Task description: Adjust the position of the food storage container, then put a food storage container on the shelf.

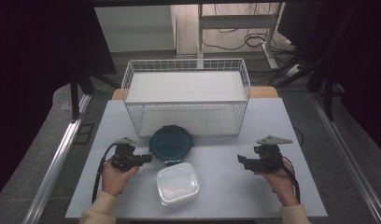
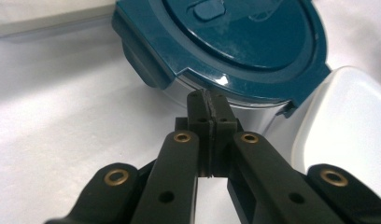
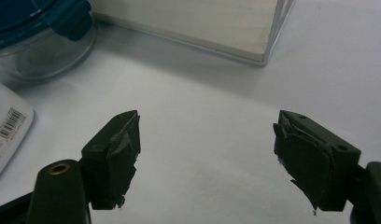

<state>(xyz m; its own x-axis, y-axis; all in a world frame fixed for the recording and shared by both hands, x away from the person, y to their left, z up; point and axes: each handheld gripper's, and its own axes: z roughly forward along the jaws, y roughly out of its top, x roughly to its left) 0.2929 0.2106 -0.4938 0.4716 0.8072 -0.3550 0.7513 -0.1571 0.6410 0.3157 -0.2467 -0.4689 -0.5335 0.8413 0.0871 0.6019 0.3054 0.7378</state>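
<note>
Left gripper (image 2: 208, 100) fingers pressed together on nothing, tips just short of the round teal-lidded container (image 2: 235, 42), right gripper (image 3: 207, 158) fingers spread wide over bare white tabletop (image 3: 202, 107), square white-lidded container (image 1: 177, 183) between both hands, wire basket (image 1: 186, 95) behind.

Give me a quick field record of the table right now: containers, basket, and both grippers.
round container: teal lid on, clear body, in front of the basket
square container: white, nearest the person, just in front of the round one
basket: white wire, at the back of the table, nothing seen inside
left gripper: fingers shut, empty, aimed at the round container's lid edge
right gripper: fingers open, empty, over bare table
</note>
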